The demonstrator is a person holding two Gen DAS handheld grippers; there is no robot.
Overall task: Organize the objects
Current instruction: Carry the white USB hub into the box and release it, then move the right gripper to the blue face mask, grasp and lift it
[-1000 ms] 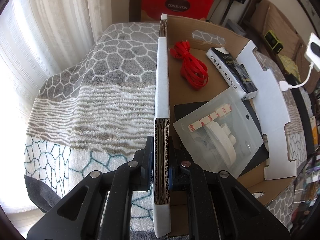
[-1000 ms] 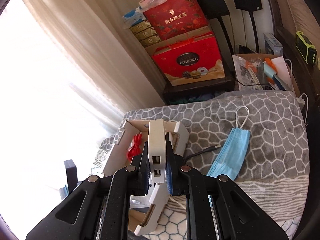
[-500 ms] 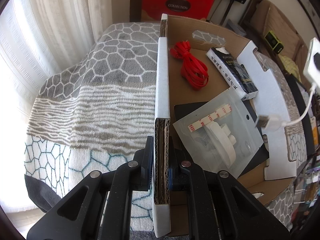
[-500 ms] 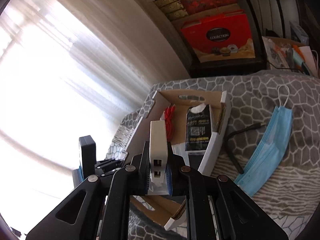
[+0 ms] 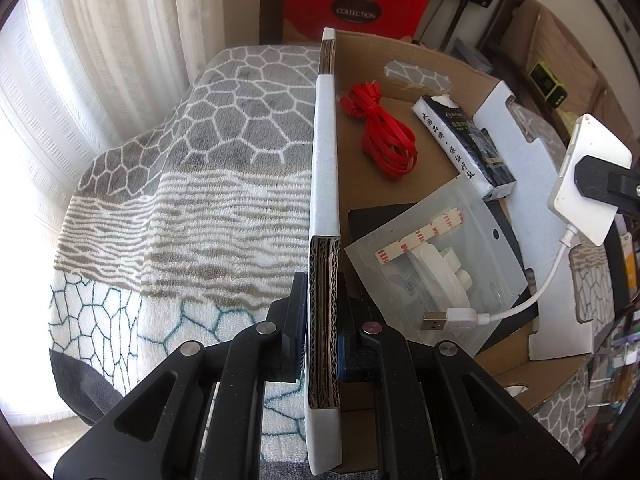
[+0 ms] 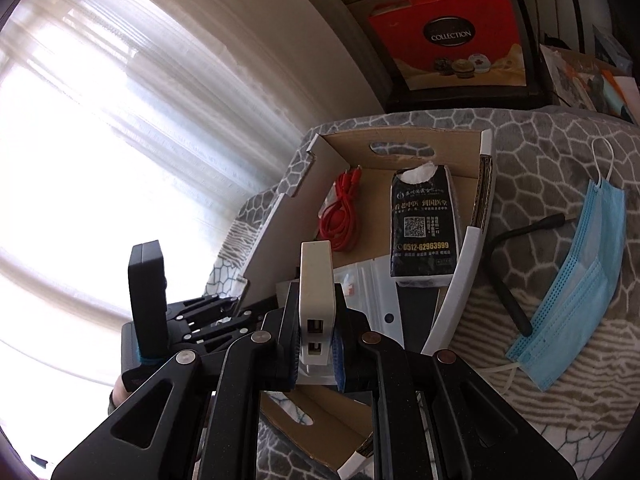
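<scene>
My left gripper is shut on the left wall of an open cardboard box that rests on a patterned blanket. My right gripper is shut on a white USB hub and holds it above the box; the hub also shows in the left wrist view, its white cable and plug dangling over the box. Inside lie a red cable, a black tissue pack and a clear bag with white parts. The box also shows in the right wrist view.
A blue face mask and a black cable lie on the blanket right of the box. A red gift bag stands behind the bed. Curtains hang on the left.
My right gripper has carried the USB hub left and down over the box. Its cable plug now hangs over the clear bag. My left gripper has stayed on the box wall.
</scene>
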